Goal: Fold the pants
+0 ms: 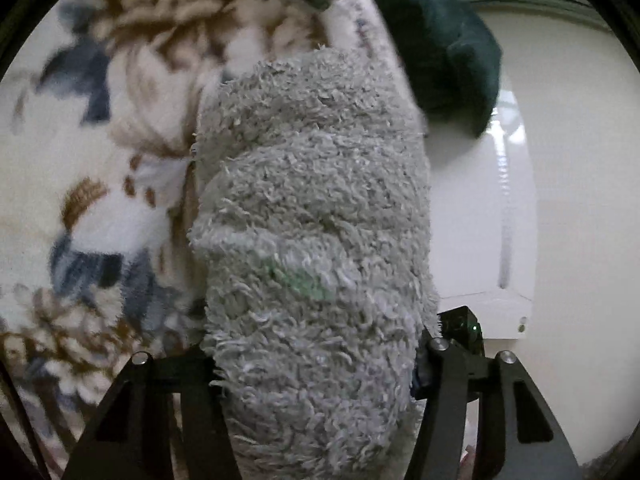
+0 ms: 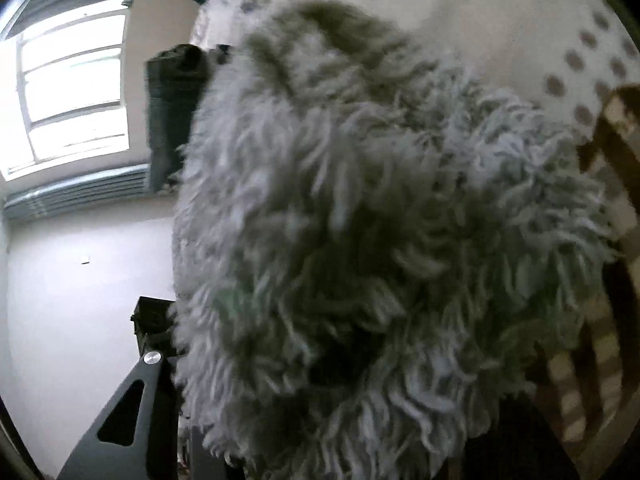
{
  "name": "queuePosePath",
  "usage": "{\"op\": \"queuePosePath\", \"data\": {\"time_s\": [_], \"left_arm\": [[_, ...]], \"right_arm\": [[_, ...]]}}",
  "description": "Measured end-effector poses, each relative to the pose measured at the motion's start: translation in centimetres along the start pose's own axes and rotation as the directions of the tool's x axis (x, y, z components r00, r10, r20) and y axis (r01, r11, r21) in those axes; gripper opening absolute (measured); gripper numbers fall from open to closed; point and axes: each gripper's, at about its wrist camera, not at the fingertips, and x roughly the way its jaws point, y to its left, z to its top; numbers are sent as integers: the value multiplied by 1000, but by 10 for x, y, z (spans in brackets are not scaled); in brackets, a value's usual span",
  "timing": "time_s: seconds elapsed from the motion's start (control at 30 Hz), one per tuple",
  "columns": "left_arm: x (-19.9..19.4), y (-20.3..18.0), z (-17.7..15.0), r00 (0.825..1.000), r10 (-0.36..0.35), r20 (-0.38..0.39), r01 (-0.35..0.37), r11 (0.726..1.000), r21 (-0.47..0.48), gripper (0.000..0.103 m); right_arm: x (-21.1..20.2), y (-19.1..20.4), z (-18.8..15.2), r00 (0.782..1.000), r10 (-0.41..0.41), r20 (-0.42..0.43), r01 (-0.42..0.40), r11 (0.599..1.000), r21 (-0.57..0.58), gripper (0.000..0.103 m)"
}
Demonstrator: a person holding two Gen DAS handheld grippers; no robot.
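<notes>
no readable text, labels, brands, numbers or signs anywhere

— How many pairs of fluffy grey pants (image 1: 316, 216)?
— One, bunched.
— Blankets?
— One floral blanket (image 1: 100, 152), plus one dotted white cloth (image 2: 592, 60).
— Anything else?
— One dark teal cloth (image 1: 444, 48) and one window (image 2: 76, 88).
</notes>
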Motion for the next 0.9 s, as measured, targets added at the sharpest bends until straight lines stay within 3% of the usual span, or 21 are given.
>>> {"op": "queuePosePath", "data": {"time_s": [0.23,0.47,0.7,0.9], "left_arm": [[-76,-65,31,999,-41,34,38,997,71,55],[-170,-150,98,993,-6,120,-15,984,176,55],[-232,-206,206,980,41,193,-87,969,233,55],[-225,-205,334,973,77,219,-123,971,205,55]], "right_arm": [[-20,107,-15,998,30,58,-25,996,-89,45],[-32,232,12,991,112,75,-95,976,-196,45],[4,351,88,985,159,73,-131,946,-297,45],[75,411,185,986,153,66,-127,947,-296,45]]}}
